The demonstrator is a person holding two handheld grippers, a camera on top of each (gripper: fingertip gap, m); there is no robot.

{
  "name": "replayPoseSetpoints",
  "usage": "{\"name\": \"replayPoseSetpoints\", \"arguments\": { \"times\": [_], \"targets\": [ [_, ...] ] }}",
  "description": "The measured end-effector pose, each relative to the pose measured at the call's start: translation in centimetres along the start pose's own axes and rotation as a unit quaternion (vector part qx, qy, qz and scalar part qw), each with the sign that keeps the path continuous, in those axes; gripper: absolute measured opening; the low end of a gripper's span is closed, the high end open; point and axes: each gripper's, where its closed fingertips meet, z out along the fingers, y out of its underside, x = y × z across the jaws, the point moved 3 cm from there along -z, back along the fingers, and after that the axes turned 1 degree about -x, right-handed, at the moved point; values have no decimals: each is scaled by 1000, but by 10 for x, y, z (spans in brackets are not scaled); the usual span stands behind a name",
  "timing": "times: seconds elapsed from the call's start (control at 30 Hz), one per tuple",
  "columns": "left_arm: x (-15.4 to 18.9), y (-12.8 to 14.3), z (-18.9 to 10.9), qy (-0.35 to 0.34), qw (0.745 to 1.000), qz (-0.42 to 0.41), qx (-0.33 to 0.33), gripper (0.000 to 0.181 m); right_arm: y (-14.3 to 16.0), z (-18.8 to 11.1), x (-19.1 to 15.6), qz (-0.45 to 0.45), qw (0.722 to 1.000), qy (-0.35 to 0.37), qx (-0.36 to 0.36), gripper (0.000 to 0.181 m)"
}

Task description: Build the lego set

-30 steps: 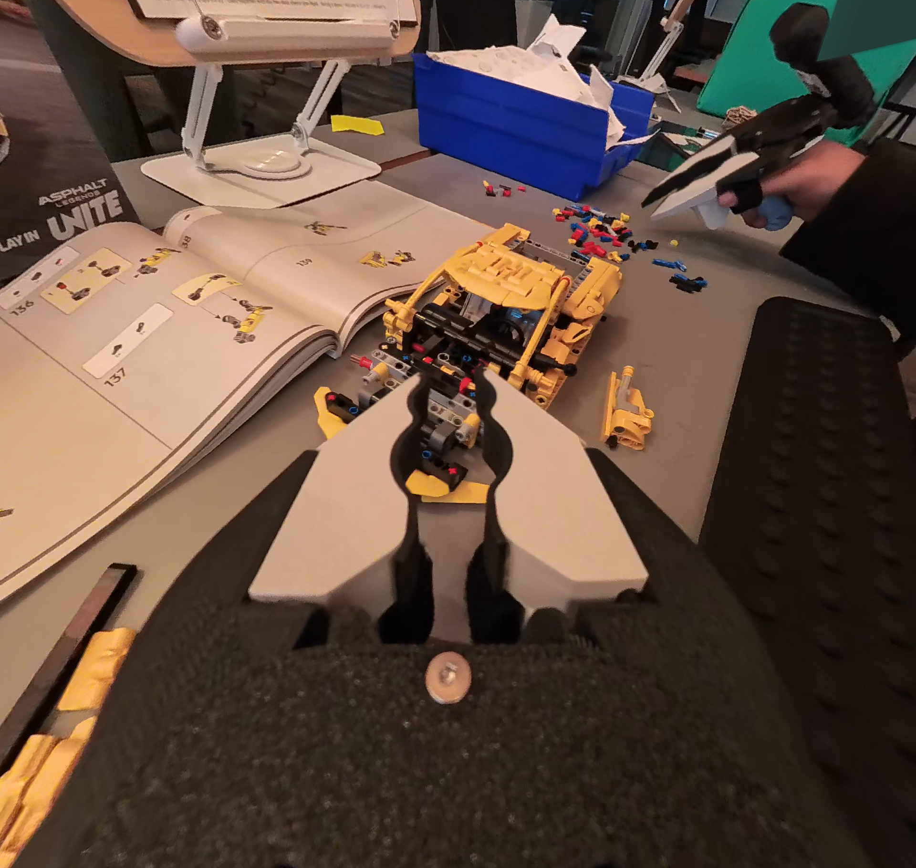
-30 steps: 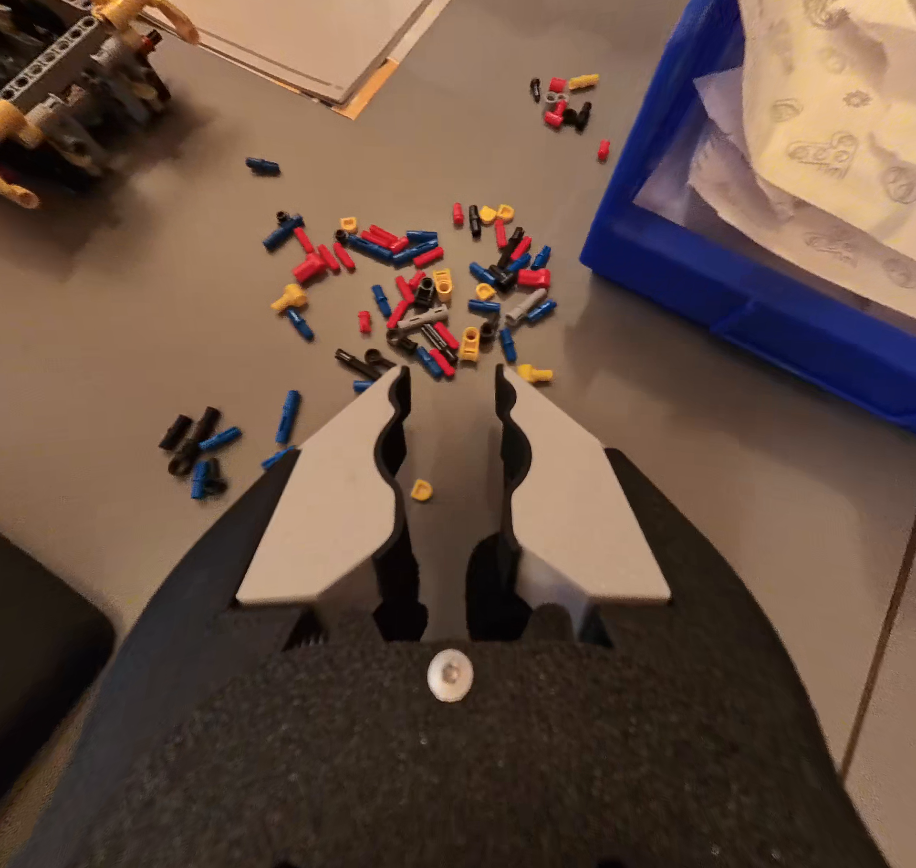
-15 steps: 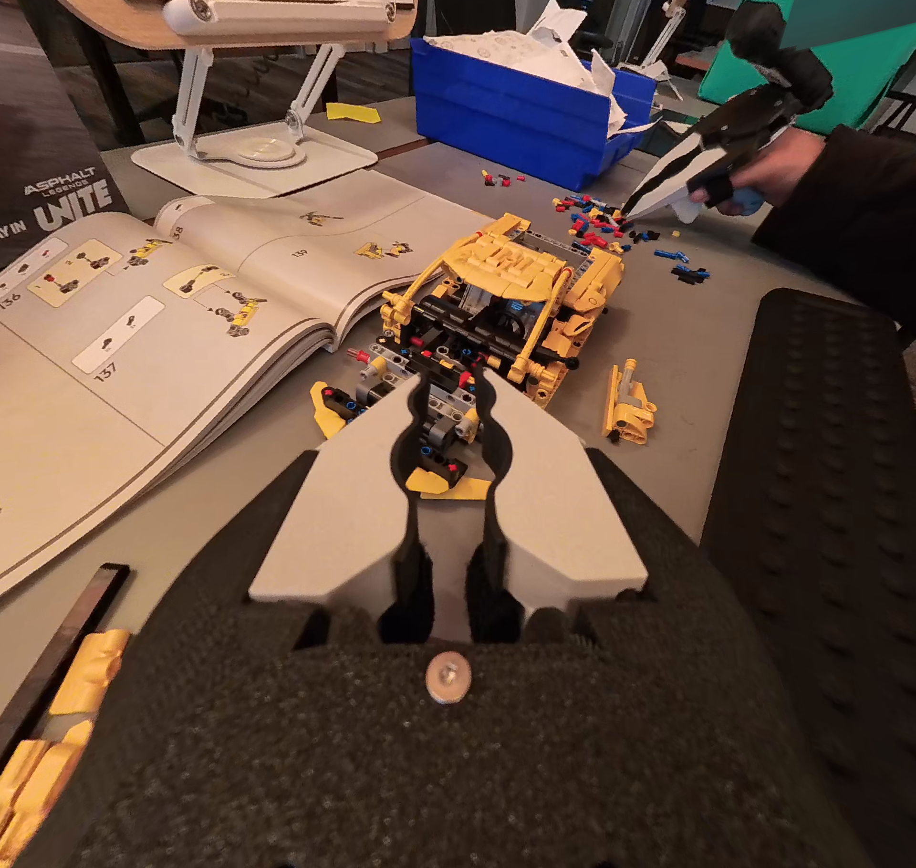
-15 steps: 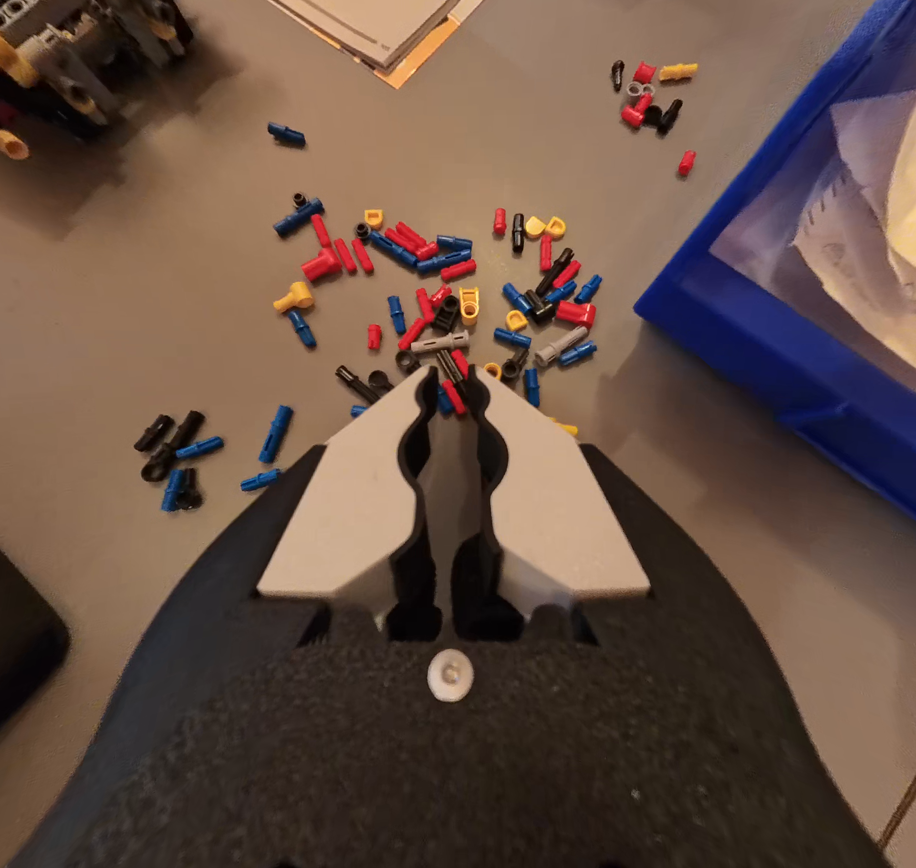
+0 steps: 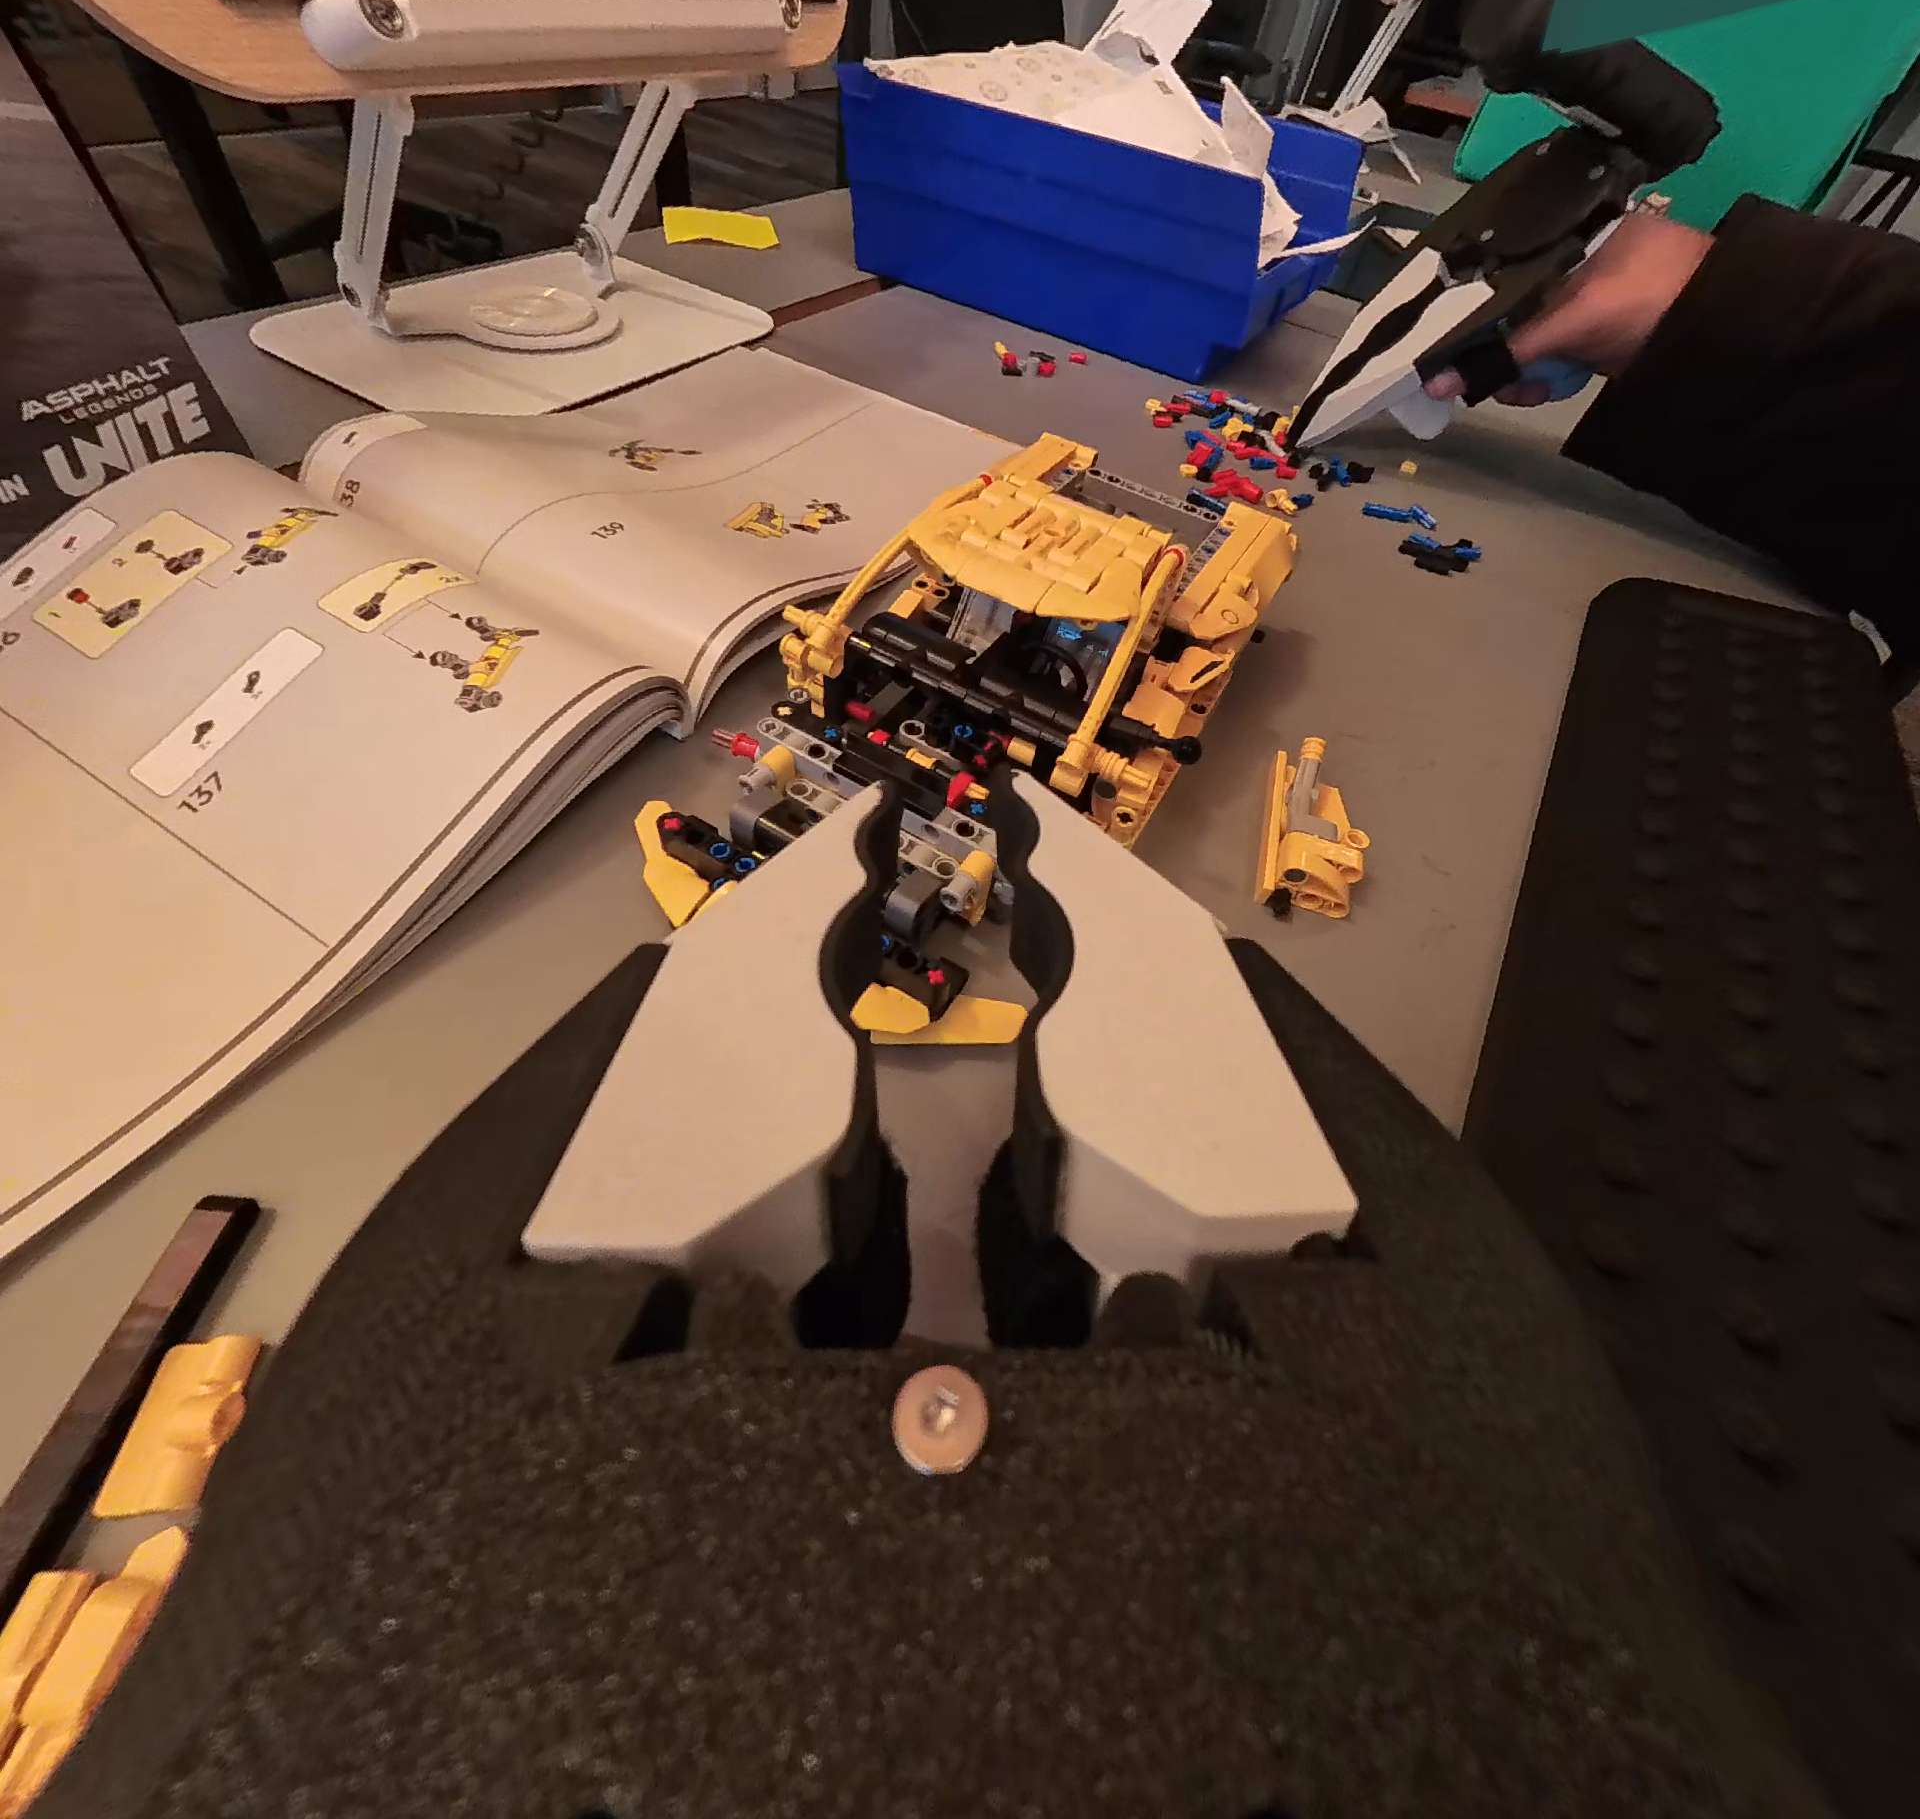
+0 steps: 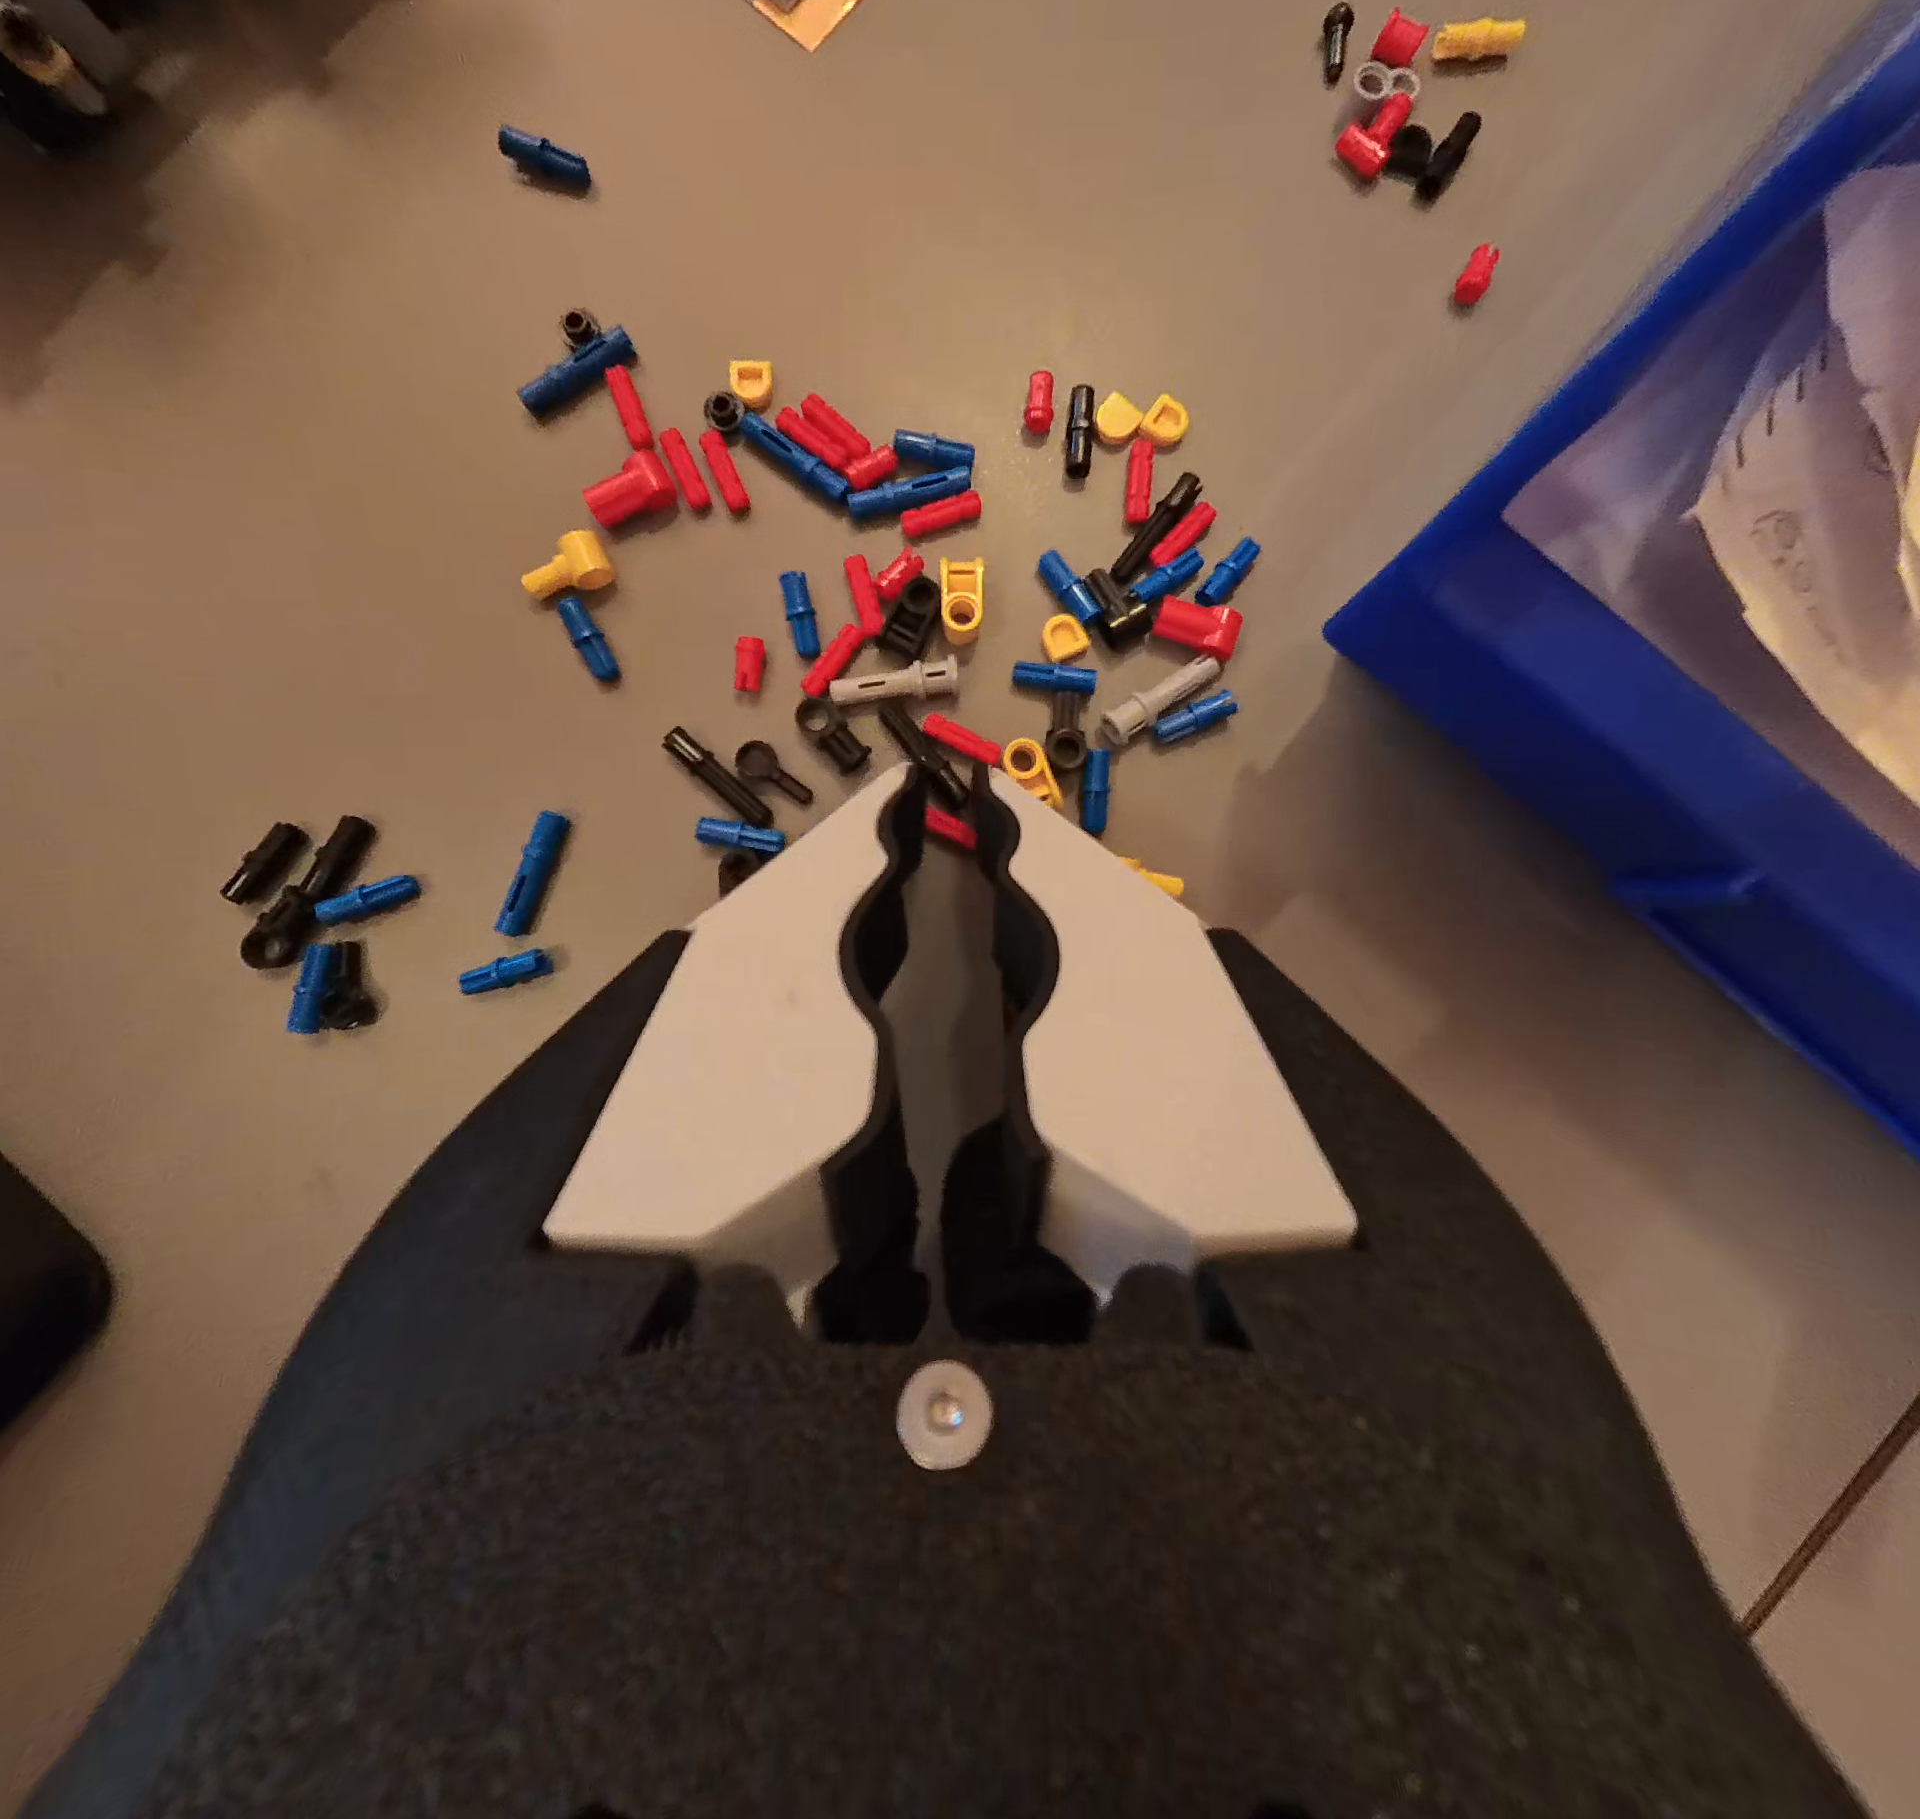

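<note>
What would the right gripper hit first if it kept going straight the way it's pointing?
Most likely the black pin and red pin lying at the tips of the right gripper, at the near edge of the loose pin pile, then the grey table. Whether it already touches them is unclear.

Left claw (image 5: 943, 798) hangs low, jaws parted; right claw (image 6: 943, 782) tips downward, jaws nearly closed, hand (image 5: 1590, 315) gripping it.

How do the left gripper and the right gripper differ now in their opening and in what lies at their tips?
Opening: the left gripper has a clear gap between its fingers; the right gripper is nearly closed at the tips.
Place: the left gripper sits at the front of the yellow Lego car; the right gripper is at the scattered pins.
Between the tips: car parts for the left, a black pin for the right.
Both have grey fingers.
</note>
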Motion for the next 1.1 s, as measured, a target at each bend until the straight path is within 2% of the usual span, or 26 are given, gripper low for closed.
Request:
{"name": "replayPoseSetpoints", "arguments": {
  "times": [0.13, 0.27, 0.37, 0.43, 0.6, 0.7, 0.73, 0.87, 1.1],
  "targets": [
    [0, 0, 0, -1, 1000, 2, -1, 17, -3, -7, -7, -4, 1000, -18, -4, 7],
    [-1, -3, -1, -4, 1000, 0, 6, 17, -23, -29, -22, -28, 999, 0, 23, 7],
    [-1, -4, -3, -5, 1000, -1, 11, 17, -51, -47, -51, -61, 996, 5, 64, 7],
    [-1, -6, -5, -8, 1000, 0, 15, 17, -70, -50, -85, -82, 992, -20, 94, 7],
    [-4, -9, -10, -21, 999, -5, 24, 16, -96, -15, -185, -149, 977, -104, 114, 7],
    [-4, -10, -13, -17, 999, -12, 27, 16, -109, 1, -233, -169, 963, -152, 145, 7],
    [-3, -11, -14, -15, 999, -12, 32, 16, -107, 9, -243, -176, 962, -162, 131, 7],
    [-2, -11, -16, -13, 999, -17, 35, 16, -90, 34, -255, -191, 966, -165, 53, 8],
    [8, -10, -15, 8, 999, -14, 32, 16, -76, 43, -252, -169, 973, -157, 14, 8]
  ]
}}
